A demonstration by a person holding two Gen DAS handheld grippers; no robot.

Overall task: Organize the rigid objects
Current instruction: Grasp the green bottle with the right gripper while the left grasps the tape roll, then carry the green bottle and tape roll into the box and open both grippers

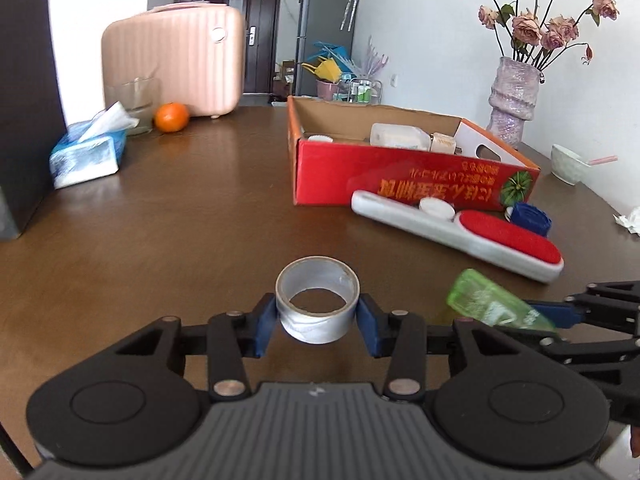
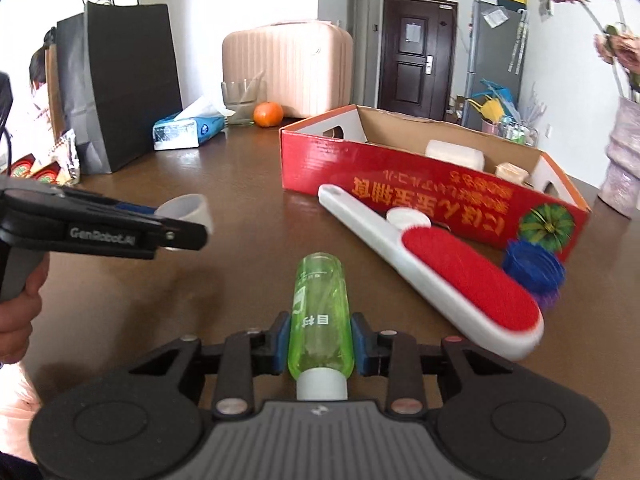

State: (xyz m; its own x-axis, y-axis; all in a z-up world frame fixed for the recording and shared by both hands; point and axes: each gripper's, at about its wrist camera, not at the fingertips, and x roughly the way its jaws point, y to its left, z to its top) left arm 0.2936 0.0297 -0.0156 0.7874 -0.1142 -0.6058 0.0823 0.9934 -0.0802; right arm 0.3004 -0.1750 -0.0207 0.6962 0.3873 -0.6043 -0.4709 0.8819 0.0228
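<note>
On the brown table (image 1: 180, 220), the red cardboard box (image 1: 400, 176) sits at one o'clock. Our left gripper (image 1: 318, 318) clamps the tape roll (image 1: 318, 304), our right gripper (image 2: 320, 338) the green bottle (image 2: 320, 312); we should lift both clear over the near wall before releasing.

"GenRobot.AI" in white letters on black side of my left gripper (image 2: 188, 224), at nine o'clock in right wrist view. Two dark characters, "目" and "村", printed on green bottle (image 2: 320, 312) between my right fingers, at six o'clock, turned sideways. Yellow East Asian lettering along red front of cardboard box (image 2: 400, 184), at two o'clock, upside down to me, too smeared to read character by character. Watermelon picture at its right end. Notes on fridge door unreadable.
</note>
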